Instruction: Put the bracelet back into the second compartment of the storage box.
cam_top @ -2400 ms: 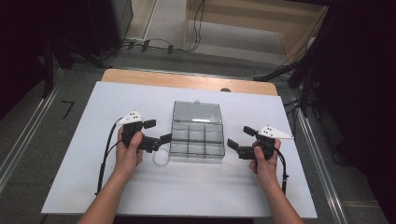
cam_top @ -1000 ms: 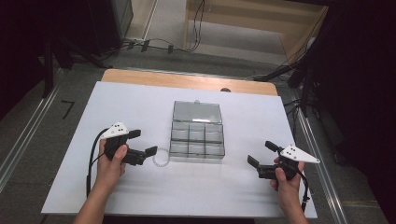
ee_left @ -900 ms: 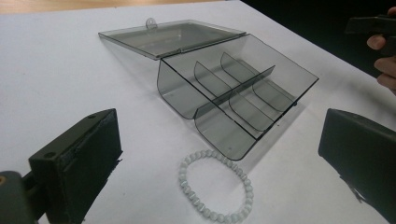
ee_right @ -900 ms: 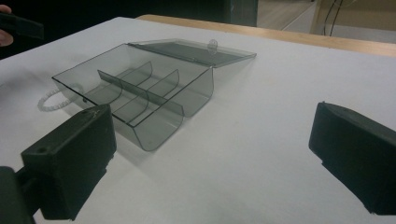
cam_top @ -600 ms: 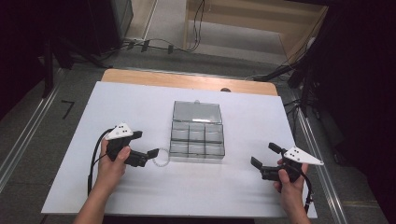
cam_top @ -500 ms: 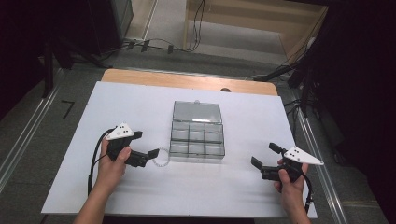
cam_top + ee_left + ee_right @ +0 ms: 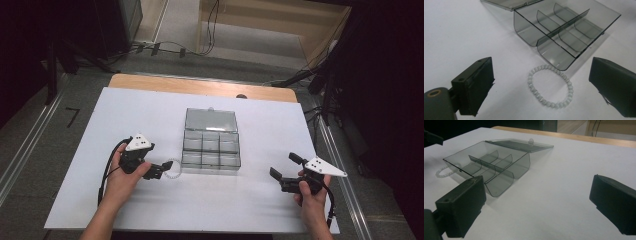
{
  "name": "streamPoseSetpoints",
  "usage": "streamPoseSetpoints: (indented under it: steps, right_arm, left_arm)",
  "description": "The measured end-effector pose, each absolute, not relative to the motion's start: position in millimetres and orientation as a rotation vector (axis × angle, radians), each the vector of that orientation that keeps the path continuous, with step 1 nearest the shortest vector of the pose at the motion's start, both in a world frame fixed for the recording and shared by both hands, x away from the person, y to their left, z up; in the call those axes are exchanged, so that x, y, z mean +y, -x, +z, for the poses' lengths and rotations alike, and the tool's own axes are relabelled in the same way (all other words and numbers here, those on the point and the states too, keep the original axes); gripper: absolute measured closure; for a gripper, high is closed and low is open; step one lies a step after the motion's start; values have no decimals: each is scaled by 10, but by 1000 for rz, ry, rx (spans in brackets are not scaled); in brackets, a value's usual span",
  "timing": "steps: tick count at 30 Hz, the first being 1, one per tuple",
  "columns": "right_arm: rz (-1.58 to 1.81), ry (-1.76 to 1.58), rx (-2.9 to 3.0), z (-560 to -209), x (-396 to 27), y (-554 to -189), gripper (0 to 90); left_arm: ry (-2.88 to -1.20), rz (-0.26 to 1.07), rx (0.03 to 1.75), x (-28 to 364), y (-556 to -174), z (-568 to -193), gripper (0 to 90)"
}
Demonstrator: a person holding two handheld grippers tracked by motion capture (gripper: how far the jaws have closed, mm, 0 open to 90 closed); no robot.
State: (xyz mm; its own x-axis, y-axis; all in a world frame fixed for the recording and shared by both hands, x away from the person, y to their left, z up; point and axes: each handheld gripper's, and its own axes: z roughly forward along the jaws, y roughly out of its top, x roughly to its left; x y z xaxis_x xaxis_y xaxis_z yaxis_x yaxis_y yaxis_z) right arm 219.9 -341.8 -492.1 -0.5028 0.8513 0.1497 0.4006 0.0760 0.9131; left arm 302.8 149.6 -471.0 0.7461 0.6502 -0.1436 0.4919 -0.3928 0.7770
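Far part of bead bracelet point(image 7: 443, 172) behind the box's point(image 7: 499, 162) wall

Left gripper point(image 7: 161, 171) nearer bracelet point(image 7: 170, 168), jaws narrowing

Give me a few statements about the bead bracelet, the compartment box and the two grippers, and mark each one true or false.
1. The white bead bracelet lies on the table beside the clear compartment box, outside it. True.
2. The left gripper is clamped on the bracelet. False: its jaws stand open on either side of the bracelet, not touching it, though they have just been closing a little.
3. The box lid is shut. False: it lies folded open, flat behind the compartments.
4. The right gripper is open and holds nothing. True.
5. The compartments hold beads. False: they look empty.
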Motion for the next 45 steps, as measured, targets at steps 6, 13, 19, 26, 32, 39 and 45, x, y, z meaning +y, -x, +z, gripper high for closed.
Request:
streamPoseSetpoints:
  steps: [6, 13, 19, 26, 32, 39, 45]
  right_arm:
    - [1407, -1227, 1943, -4929, -3404, -2207, 0]
    - [1400, -1232, 1948, -4944, -3411, -2218, 0]
    - [1393, -1231, 1955, -4946, -3396, -2217, 0]
    - [1394, -1235, 1954, -4944, -3393, -2216, 0]
    - [1390, -1229, 1962, -4949, -3381, -2221, 0]
    - [1391, -1222, 1965, -4947, -3372, -2220, 0]
    - [1394, -1223, 1962, -4950, -3376, -2223, 0]
  left_arm:
    - [-2082, 258, 911, 1487, -3040, -4724, 319]
    - [-2110, 257, 953, 1484, -3069, -4784, 574]
    - [-2153, 228, 974, 1424, -3078, -4864, 629]
    - [-2217, 274, 984, 1365, -3068, -4905, 687]
    - [-2240, 287, 981, 1325, -3060, -4929, 697]
    - [-2284, 330, 974, 1256, -3042, -4964, 713]
    - [-2304, 361, 968, 1243, -3037, -4962, 753]
